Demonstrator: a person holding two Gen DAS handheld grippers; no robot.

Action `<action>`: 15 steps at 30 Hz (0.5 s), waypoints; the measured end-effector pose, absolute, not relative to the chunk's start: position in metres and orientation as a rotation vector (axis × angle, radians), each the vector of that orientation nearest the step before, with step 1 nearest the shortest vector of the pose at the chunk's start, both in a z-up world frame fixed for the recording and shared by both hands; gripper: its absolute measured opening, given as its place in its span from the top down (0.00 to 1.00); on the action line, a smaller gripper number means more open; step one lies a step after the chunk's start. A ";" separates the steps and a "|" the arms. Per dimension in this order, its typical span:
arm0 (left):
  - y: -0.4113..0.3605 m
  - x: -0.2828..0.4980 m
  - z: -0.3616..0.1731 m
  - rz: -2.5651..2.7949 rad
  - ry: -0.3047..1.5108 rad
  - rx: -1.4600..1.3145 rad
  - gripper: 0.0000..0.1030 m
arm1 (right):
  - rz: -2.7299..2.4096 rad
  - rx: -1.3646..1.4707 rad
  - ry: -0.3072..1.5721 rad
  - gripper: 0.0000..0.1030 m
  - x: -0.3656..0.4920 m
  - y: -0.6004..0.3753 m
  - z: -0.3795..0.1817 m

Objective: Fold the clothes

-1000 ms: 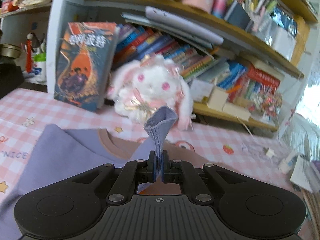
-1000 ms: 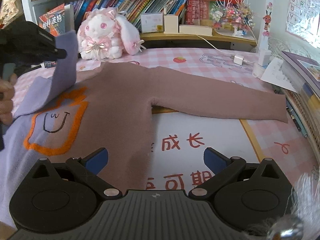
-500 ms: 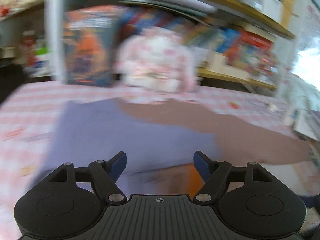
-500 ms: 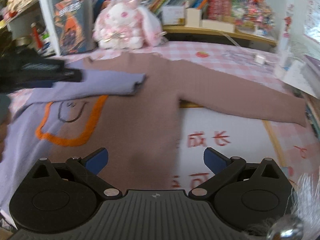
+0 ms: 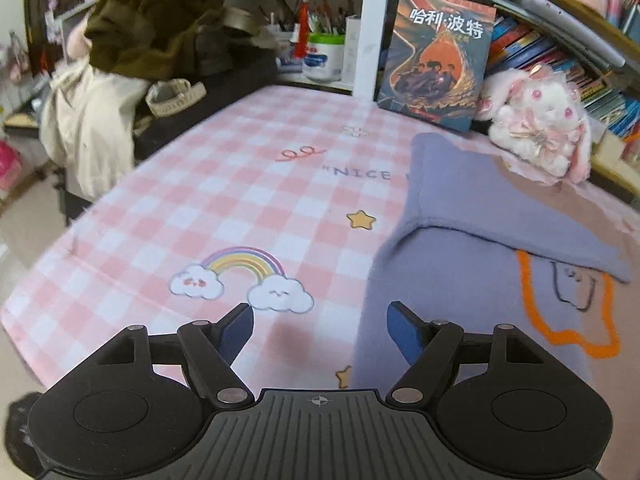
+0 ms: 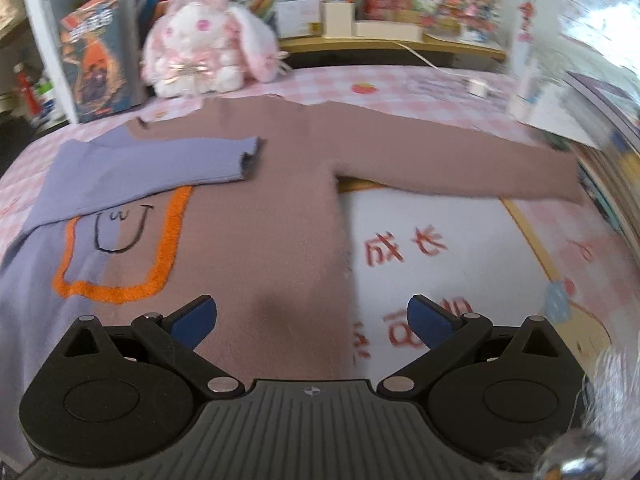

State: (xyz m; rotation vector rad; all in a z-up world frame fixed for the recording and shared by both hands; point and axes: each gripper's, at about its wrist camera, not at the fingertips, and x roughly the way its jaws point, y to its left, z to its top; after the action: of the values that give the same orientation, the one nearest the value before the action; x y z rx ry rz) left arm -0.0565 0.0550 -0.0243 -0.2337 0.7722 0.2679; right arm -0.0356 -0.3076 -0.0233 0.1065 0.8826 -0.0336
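Right wrist view, slightly blurred: plush rabbit (image 6: 204,50) and book (image 6: 100,56) behind sweater (image 6: 272,208). Right gripper (image 6: 312,320) spread above its hem; left gripper (image 5: 320,332) spread, empty, beside sweater's edge.

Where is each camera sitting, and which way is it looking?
Left wrist: sits on the left gripper, looking over the pink checked tablecloth toward the sweater's purple side; only its open blue-tipped fingers show.
Right wrist: sits on the right gripper, facing the sweater straight on, brown sleeve spread out; only its open fingers show.
Both see: the sweater, the folded purple sleeve, the plush bunny and the standing book.
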 end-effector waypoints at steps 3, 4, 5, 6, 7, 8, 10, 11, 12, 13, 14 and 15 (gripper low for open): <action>0.061 -0.055 -0.030 0.197 0.806 -0.247 0.31 | -0.082 0.126 0.900 0.03 -0.048 -0.304 -0.025; 0.063 -0.054 -0.032 0.187 0.823 -0.251 0.36 | -0.090 0.136 0.908 0.04 -0.053 -0.302 -0.026; 0.065 -0.054 -0.034 0.177 0.839 -0.256 0.46 | -0.098 0.143 0.912 0.06 -0.058 -0.299 -0.026; 0.067 -0.053 -0.037 0.166 0.856 -0.261 0.54 | -0.105 0.146 0.908 0.08 -0.064 -0.297 -0.025; 0.069 -0.054 -0.038 0.155 0.856 -0.261 0.57 | -0.114 0.149 0.908 0.12 -0.068 -0.294 -0.025; 0.070 -0.054 -0.038 0.144 0.854 -0.260 0.59 | -0.125 0.153 0.914 0.16 -0.072 -0.292 -0.026; 0.073 -0.055 -0.038 0.119 0.853 -0.286 0.62 | -0.146 0.160 0.927 0.27 -0.080 -0.289 -0.027; 0.076 -0.055 -0.038 0.104 0.857 -0.319 0.70 | -0.154 0.165 0.938 0.38 -0.082 -0.287 -0.028; 0.079 -0.055 -0.038 0.088 0.861 -0.353 0.77 | -0.160 0.171 0.947 0.42 -0.085 -0.285 -0.029; 0.080 -0.055 -0.039 0.065 0.869 -0.387 0.79 | -0.166 0.177 0.953 0.47 -0.086 -0.284 -0.030; 0.079 -0.054 -0.040 0.036 0.878 -0.407 0.86 | -0.168 0.182 0.953 0.53 -0.087 -0.283 -0.029; 0.077 -0.055 -0.041 0.018 0.882 -0.407 0.93 | -0.169 0.188 0.953 0.56 -0.087 -0.283 -0.029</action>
State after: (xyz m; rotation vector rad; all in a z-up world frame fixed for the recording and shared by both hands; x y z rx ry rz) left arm -0.0546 0.0765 -0.0411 -0.4070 0.8815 0.0180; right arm -0.0873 -0.2829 -0.0287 0.1877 0.9534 -0.1695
